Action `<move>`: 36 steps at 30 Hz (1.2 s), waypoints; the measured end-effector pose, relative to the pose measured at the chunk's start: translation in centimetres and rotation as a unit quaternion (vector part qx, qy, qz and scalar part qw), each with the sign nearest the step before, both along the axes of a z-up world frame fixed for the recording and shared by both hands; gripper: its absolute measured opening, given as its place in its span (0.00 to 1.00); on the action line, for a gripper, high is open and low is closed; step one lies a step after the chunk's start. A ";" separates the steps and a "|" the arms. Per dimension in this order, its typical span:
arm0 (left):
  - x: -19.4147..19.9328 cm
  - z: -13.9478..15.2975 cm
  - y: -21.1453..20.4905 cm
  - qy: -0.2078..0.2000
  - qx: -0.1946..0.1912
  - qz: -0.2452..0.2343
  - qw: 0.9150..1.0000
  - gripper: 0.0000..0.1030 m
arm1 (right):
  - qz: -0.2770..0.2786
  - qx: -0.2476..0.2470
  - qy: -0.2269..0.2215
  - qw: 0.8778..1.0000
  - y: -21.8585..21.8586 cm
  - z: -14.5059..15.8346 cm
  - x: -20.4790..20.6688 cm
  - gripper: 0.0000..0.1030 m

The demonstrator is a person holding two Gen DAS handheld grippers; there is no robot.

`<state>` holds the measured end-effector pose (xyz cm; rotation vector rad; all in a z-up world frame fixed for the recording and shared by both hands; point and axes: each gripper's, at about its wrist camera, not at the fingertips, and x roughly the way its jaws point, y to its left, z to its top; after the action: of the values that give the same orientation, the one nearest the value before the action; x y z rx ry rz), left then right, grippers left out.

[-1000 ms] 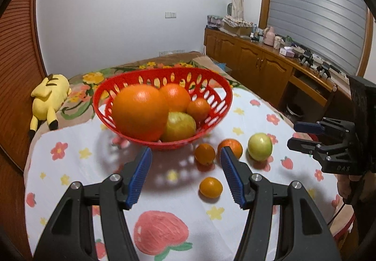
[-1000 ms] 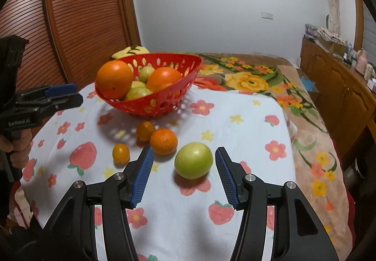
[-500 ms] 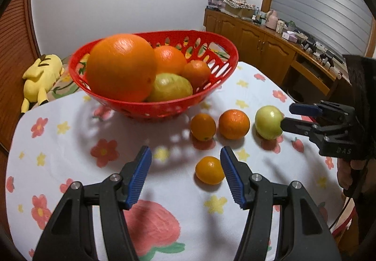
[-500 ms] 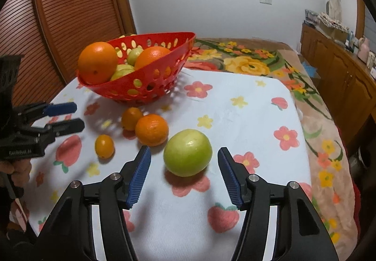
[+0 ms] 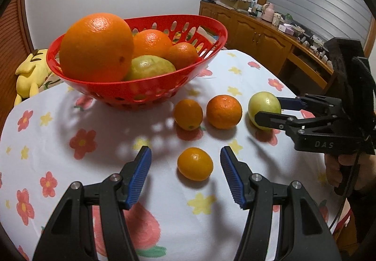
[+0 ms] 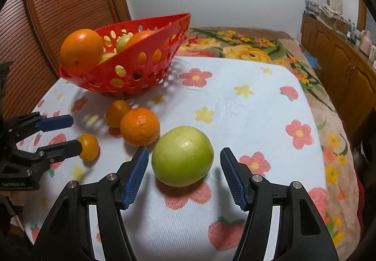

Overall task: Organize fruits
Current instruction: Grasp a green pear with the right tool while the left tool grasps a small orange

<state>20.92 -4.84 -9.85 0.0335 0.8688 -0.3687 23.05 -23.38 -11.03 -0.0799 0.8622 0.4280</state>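
Left gripper [image 5: 185, 174] spread wide around the small orange [image 5: 195, 163], not touching, lined up to grab. Right gripper [image 6: 184, 173], jaws just opened wider, brackets the green fruit [image 6: 182, 155], pads clear. Red basket [image 5: 145, 91] waits behind.

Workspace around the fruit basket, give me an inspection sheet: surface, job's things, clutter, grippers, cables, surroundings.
Surface: floral tablecloth.
Job's things: red basket holding oranges and green fruit; loose on the cloth, green fruit, big orange, two small oranges.
Clutter: nothing seen.
Grippers: right gripper open, just widened, flanking the green fruit; left gripper open around a small orange.
Cables: black cable by the hand.
Surroundings: yellow plush toy, wooden cabinets.
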 end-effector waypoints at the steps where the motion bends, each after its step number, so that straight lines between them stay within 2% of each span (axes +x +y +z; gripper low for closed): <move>1: 0.0 0.0 0.0 0.001 -0.001 0.000 1.000 0.59 | 0.001 0.001 0.002 1.000 0.1 -0.1 0.1 0.63; 6: 0.1 -0.4 -0.2 0.005 0.002 -0.003 1.000 0.59 | 0.005 0.004 0.004 1.000 0.3 -0.6 0.1 0.63; 10: 0.2 -0.8 -0.4 0.010 0.001 -0.005 1.000 0.59 | 0.005 -0.003 0.003 1.000 0.4 -0.7 0.0 0.55; 15: 0.3 -1.1 -0.6 0.016 -0.006 -0.018 1.000 0.58 | 0.014 -0.003 0.002 1.000 0.5 -0.7 -0.6 0.55; 20: 0.1 -1.6 -0.9 0.022 -0.003 -0.023 0.999 0.50 | 0.012 0.002 -0.006 1.000 0.4 -0.8 -0.9 0.55; 25: 0.0 -2.1 -1.0 0.023 0.002 -0.031 0.999 0.32 | 0.010 0.003 -0.008 1.000 0.4 -0.8 -0.9 0.55; 31: -0.4 -1.9 -1.0 0.015 0.007 -0.032 0.999 0.31 | 0.011 0.003 -0.008 1.000 0.4 -0.9 -0.9 0.55; 36: -0.9 -0.7 -0.7 -0.001 -0.001 -0.027 1.000 0.31 | 0.010 0.000 -0.011 1.000 0.4 -0.8 -0.9 0.55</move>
<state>20.06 -5.51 -10.59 0.0552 0.8678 -0.4194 22.10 -22.95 -11.85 -0.0942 0.8412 0.4455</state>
